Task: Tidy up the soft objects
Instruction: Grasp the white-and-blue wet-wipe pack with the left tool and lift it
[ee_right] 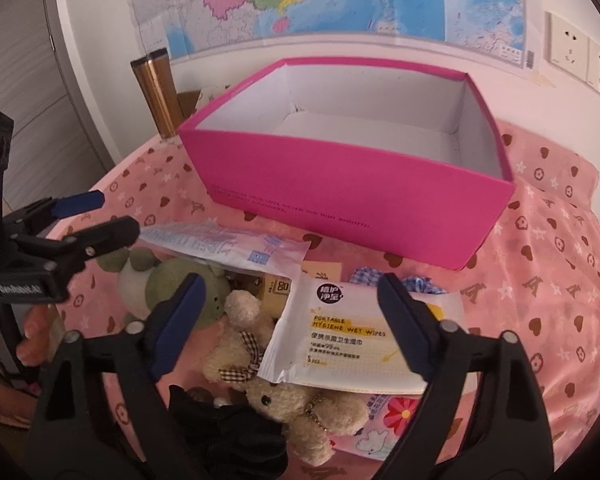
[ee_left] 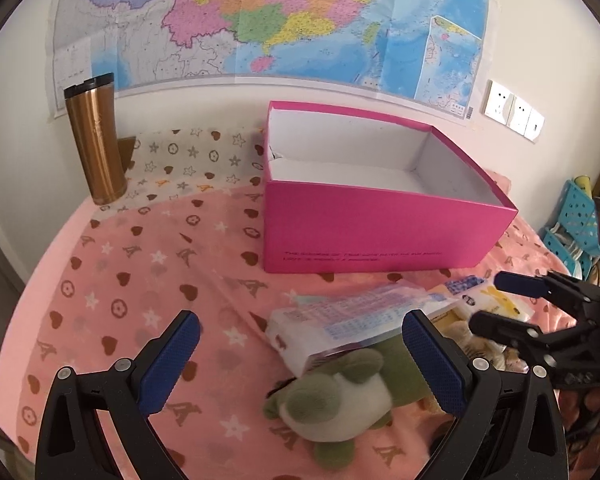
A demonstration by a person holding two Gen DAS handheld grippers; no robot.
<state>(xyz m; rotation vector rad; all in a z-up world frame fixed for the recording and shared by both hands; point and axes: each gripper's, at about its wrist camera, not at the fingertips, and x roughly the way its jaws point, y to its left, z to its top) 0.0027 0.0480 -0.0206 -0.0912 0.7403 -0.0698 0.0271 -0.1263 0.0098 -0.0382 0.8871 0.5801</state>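
I hold both grippers, left gripper [ee_left: 300, 364] and right gripper [ee_right: 292, 328], agape; wet wipes pack [ee_right: 340, 344], light, limp, slippery: pinch mid-body

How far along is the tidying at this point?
Nothing packed: the pink box is empty. Nothing in hand either; the right gripper is open above the wet wipes, the left gripper open over the green plush. The teddy bear also remains.
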